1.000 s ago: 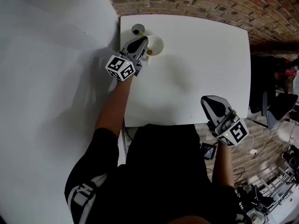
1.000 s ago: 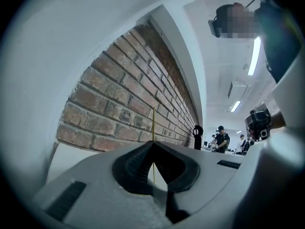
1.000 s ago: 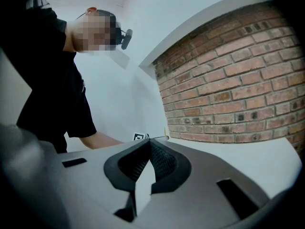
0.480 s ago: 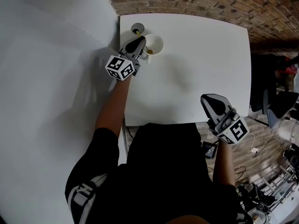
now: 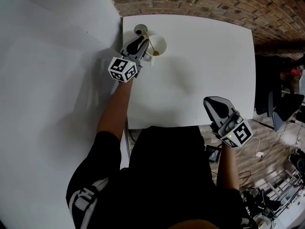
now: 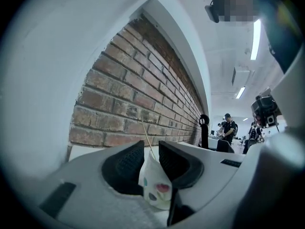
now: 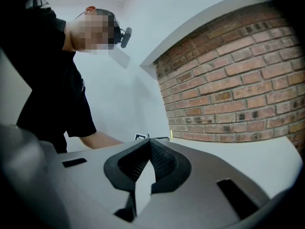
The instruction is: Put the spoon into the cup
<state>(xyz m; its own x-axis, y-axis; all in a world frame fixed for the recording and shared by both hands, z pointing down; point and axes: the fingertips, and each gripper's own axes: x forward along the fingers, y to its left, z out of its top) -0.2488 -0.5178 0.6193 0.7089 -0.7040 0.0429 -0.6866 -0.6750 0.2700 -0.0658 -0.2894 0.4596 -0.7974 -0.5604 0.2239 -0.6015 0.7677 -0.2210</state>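
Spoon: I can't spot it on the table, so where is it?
In the head view the spoon leans inside the cup at the far left corner of the table, just right of the left gripper.

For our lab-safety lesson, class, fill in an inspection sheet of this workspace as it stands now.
Surface: white table, no spills seen.
Job's things: spoon leans inside the cup.
Clutter: small dark round object beside the cup.
Grippers: left gripper fingers apart, lined up with the cup, holding nothing; right gripper fingers together, empty, at the table's near edge.
Cables: white cable on the floor at the right.
Surroundings: brick wall behind the table; people in the background.
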